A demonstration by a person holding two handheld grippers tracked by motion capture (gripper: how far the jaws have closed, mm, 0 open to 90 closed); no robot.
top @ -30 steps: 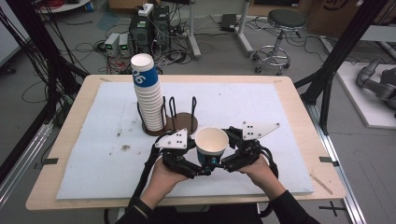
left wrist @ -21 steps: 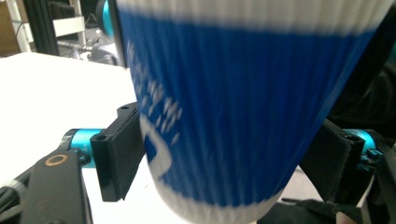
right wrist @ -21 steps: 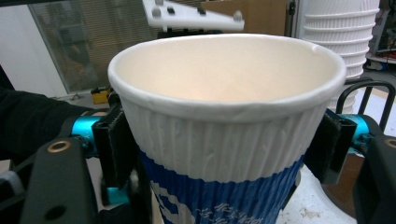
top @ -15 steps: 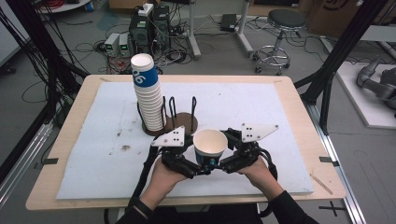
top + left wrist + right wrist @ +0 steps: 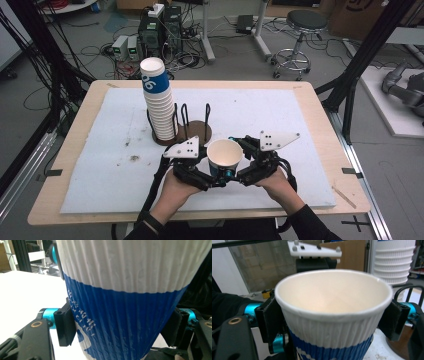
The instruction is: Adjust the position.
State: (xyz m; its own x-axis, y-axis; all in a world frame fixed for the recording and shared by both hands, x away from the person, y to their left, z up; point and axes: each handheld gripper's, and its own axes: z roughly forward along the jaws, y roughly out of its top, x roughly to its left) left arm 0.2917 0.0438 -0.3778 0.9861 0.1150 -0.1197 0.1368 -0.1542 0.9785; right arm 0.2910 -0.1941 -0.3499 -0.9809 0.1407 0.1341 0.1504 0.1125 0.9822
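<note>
A person held one paper cup (image 5: 224, 156) upright between two grippers near the front middle of the table (image 5: 320, 125), open mouth up and lifted clear of the white mat (image 5: 260, 110). The cup was white and ribbed above, blue with white lettering below.

The left gripper (image 5: 202, 172) gripped the cup low on its blue part. In the left gripper view its two black pads (image 5: 65, 325) pressed against the ribbed blue wall on either side, so its jaws were clamped on the cup (image 5: 127, 297); they had just been closing further on it.

The right gripper (image 5: 243, 165) met the cup from the right side, higher up. In the right gripper view the cup (image 5: 334, 315) stood between its pads (image 5: 270, 320), which sat close against the white band below the rim; its jaws had just been opening, and whether the pads were pressing the wall I cannot tell.

The person's left hand (image 5: 176, 189) and right hand (image 5: 276, 181) were close together at the near edge.

Farther back and to the left, a tall stack of cups (image 5: 158, 100) stood in a round wire holder (image 5: 192, 127) on the mat, just beyond the held cup.
</note>
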